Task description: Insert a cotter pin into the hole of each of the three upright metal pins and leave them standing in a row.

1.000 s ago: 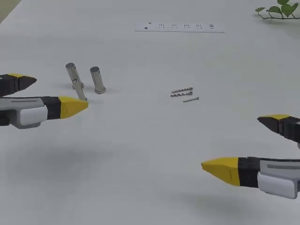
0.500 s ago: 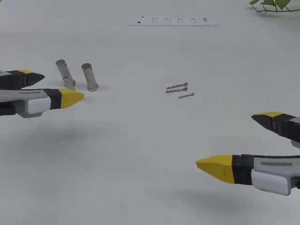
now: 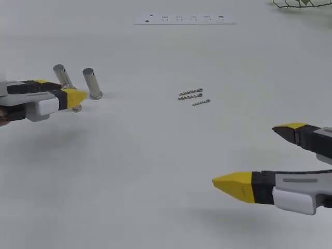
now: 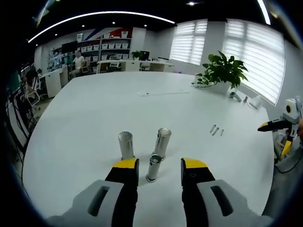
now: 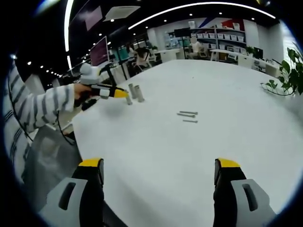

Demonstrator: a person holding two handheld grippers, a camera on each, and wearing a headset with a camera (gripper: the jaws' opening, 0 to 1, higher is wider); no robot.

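Left gripper, part-open and empty, straddles the nearest metal pin without touching; two other metal pins stand just beyond. Right gripper gapes empty, cotter pins well ahead. Off-centre closing may topple pins.

Metal pins upright, cotter pins lying nearby
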